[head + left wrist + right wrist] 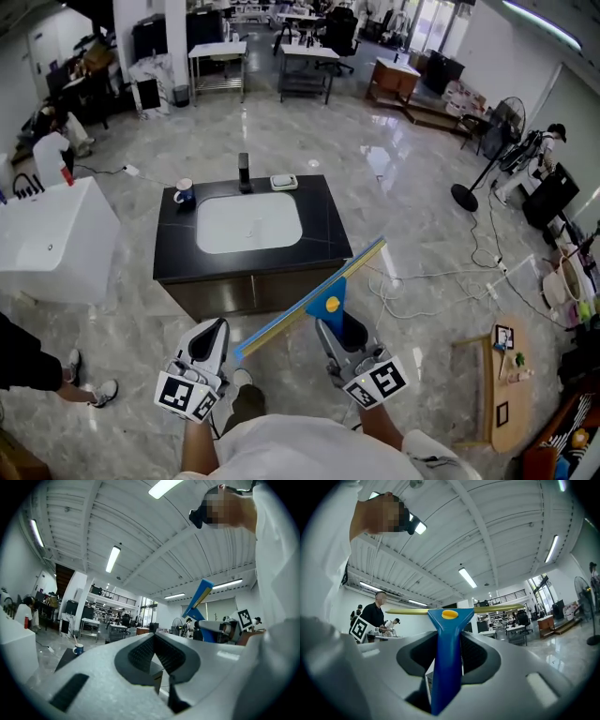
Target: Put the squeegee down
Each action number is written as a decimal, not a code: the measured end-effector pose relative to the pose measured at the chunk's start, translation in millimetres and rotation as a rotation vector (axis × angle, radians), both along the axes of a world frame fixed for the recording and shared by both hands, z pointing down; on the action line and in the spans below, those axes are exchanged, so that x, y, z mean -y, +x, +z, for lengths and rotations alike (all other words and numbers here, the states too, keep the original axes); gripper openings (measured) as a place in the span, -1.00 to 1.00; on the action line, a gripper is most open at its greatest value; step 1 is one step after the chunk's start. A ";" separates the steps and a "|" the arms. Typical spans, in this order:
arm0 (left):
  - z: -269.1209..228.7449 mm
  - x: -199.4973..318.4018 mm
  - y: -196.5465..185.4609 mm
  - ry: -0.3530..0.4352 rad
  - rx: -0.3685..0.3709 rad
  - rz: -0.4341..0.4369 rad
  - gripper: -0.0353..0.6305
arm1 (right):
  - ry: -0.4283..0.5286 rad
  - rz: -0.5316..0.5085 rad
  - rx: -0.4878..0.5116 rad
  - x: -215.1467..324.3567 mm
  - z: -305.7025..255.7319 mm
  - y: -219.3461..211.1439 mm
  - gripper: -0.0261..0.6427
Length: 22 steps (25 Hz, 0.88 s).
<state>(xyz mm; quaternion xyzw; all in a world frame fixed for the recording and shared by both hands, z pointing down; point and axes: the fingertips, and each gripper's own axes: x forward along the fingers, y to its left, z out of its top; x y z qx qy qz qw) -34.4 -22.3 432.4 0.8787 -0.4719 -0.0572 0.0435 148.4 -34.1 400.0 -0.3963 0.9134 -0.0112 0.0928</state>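
Observation:
The squeegee [319, 302] has a blue handle, a yellow button and a long yellow-edged blade that slants up to the right in the head view. My right gripper [336, 325] is shut on its handle, holding it in the air in front of the black counter [323, 220]. In the right gripper view the blue handle [446, 658] stands between the jaws with the blade level across the top. My left gripper [217, 327] hangs at the same height to the left, shut and with nothing in it [154, 637]. From the left gripper view the squeegee [200, 597] shows at the right.
The counter holds a white sink basin [248, 223], a black faucet [244, 172], a mug [184, 193] and a small dish [284, 182]. A white tub [47, 239] stands left, a wooden stool [506, 375] right. Cables [422, 281] lie on the grey floor.

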 end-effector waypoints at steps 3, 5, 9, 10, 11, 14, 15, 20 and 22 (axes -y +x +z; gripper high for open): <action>-8.5 41.4 -35.3 0.023 0.019 0.011 -0.88 | -0.011 -0.005 -0.001 38.7 -2.7 -39.7 -0.48; -10.4 67.2 -55.5 0.033 0.024 0.017 -0.88 | -0.014 -0.005 -0.004 62.3 -4.3 -60.3 -0.48; -10.0 111.5 -83.3 0.023 -0.001 0.031 -0.88 | -0.027 0.017 -0.020 99.1 -6.2 -83.5 -0.48; -10.7 121.2 -86.3 0.019 -0.001 0.036 -0.88 | -0.030 0.027 -0.021 107.7 -6.9 -84.9 -0.48; -10.9 129.9 -87.3 0.015 0.002 0.040 -0.88 | -0.032 0.037 -0.020 115.9 -7.3 -84.7 -0.48; -7.1 153.1 -84.4 0.000 0.021 0.046 -0.88 | -0.033 0.054 -0.012 140.4 -5.4 -79.3 -0.48; -5.7 159.8 -82.6 -0.002 0.028 0.043 -0.88 | -0.030 0.055 -0.010 148.9 -4.1 -77.2 -0.48; -8.6 182.9 -62.7 -0.006 0.034 -0.015 -0.88 | -0.025 0.025 -0.010 192.0 -2.4 -55.1 -0.48; -11.2 190.3 -58.4 -0.012 0.050 -0.042 -0.88 | -0.013 0.008 -0.004 205.8 -6.9 -49.6 -0.48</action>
